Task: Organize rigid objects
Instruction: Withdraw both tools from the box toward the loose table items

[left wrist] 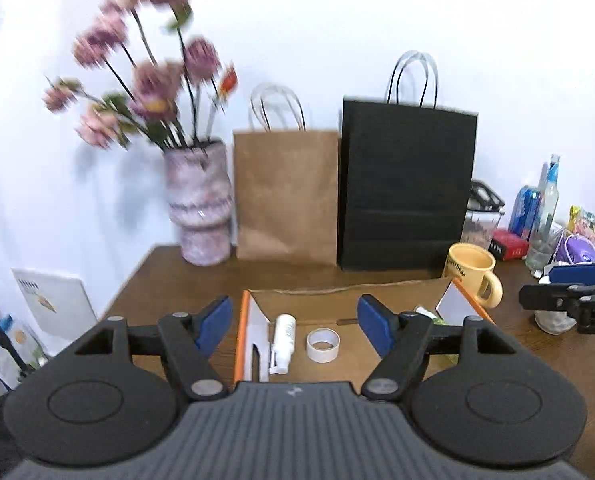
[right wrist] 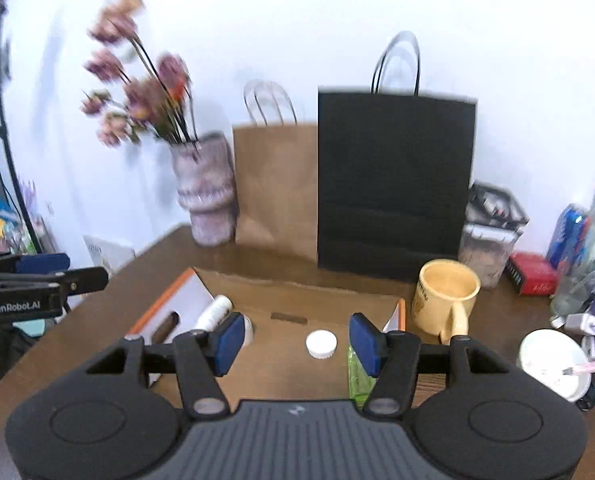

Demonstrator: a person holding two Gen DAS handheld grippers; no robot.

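Note:
An open cardboard box [left wrist: 337, 300] with orange-edged flaps lies on the wooden table. Inside it lie a white spray bottle [left wrist: 283, 342] and a roll of white tape [left wrist: 323, 345]. My left gripper [left wrist: 295, 326] is open and empty above the box. In the right wrist view the box [right wrist: 281, 292] holds the white bottle [right wrist: 215, 312], a white round cap [right wrist: 321, 344] and a green bottle [right wrist: 357, 376]. My right gripper [right wrist: 293, 344] is open and empty above the box. A yellow mug [right wrist: 445, 296] stands just right of the box.
A vase of pink flowers [left wrist: 199, 204], a brown paper bag [left wrist: 285, 196] and a black paper bag [left wrist: 405, 188] stand along the back wall. Cans, bottles, a red box [right wrist: 531, 276] and a white lidded cup [right wrist: 553, 364] crowd the right side.

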